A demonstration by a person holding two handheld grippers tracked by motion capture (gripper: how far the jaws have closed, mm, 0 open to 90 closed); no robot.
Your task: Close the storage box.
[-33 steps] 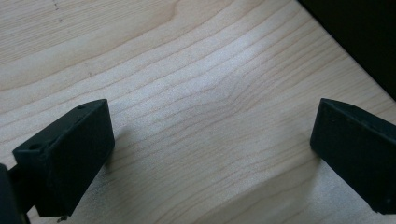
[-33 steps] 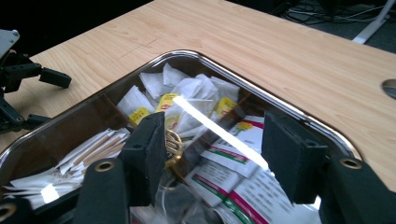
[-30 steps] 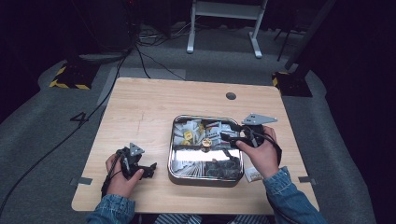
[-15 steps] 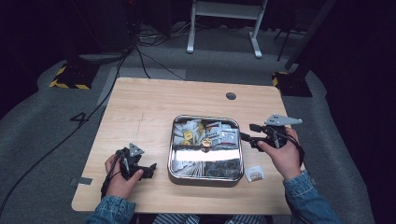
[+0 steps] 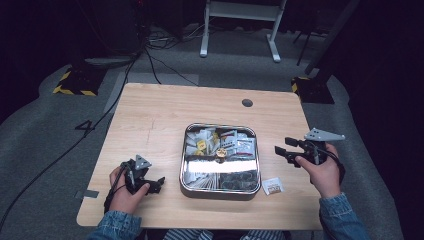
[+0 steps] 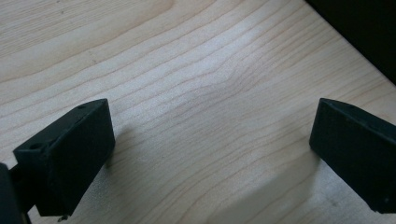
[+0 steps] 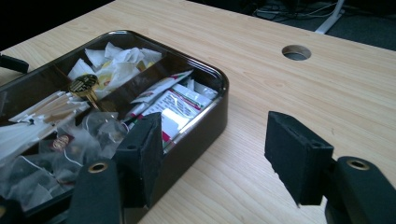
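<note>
On the bench (image 5: 150,120): square silver metal tray of sachets (image 5: 220,185), centre.
Right tongs (image 5: 281,151): apart, just been opening, empty, right of tray.
Left tongs (image 5: 159,183): apart, empty, left of tray.

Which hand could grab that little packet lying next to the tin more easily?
The right one, probably. The small packet lies on the table by the tin's right side, close to the right tongs, which are open and empty. The left tongs sit across the tin.
</note>
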